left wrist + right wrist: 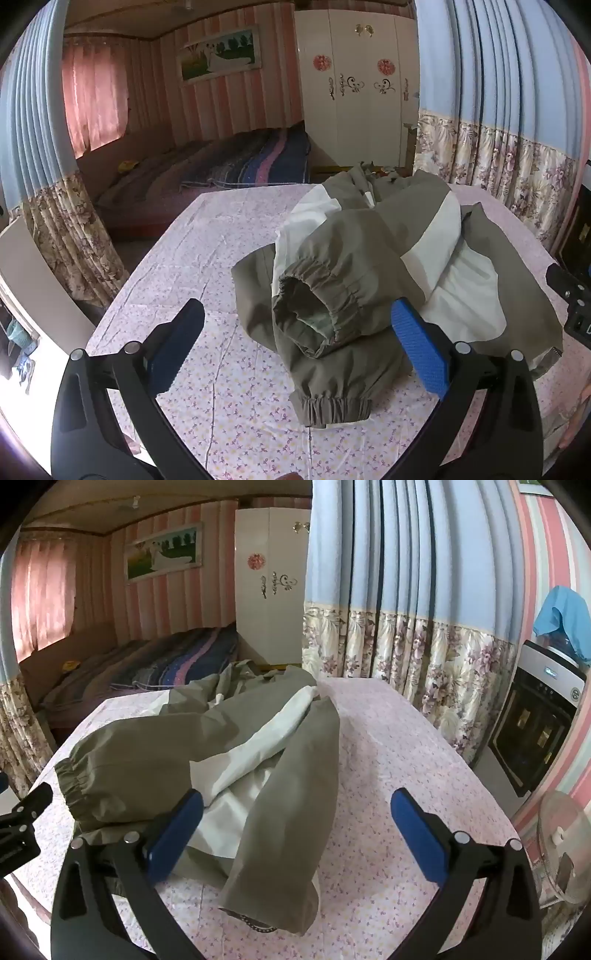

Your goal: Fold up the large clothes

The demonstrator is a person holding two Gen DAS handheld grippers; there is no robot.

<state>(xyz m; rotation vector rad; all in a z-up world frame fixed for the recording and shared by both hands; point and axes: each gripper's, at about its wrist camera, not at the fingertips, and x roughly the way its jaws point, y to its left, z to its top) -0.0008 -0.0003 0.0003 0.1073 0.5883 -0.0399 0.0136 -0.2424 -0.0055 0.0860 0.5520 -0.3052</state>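
A: Where's the jacket (369, 258)?

B: Olive and white, crumpled in a heap on the counter (192, 258), which has a pink floral cloth over it. The heap runs from the far edge toward the near edge, roughly mid-counter, leaning to the right side in your left wrist view.

A: Sleeves?

B: One sleeve cuff (314, 314), elastic and gathered, lies on top of the heap, its opening facing your left tool (295, 332). A second elastic band (334, 408) lies flat under it, nearer the near edge. In the right wrist view another olive sleeve (291, 794) stretches down toward the near edge.

A: Left tool state?

B: Spread wide, nothing pinched. The cuff sits between the two blue pads, and the right pad overlaps the fabric in view. Contact: cannot tell.

A: Right tool (295, 819)?

B: Also spread apart, empty. Its left pad is over the white lining, its right pad over bare cloth.

A: Background?

B: A bed (221, 166) beyond the far edge, a white wardrobe (354, 92), blue floral curtains (406, 609).
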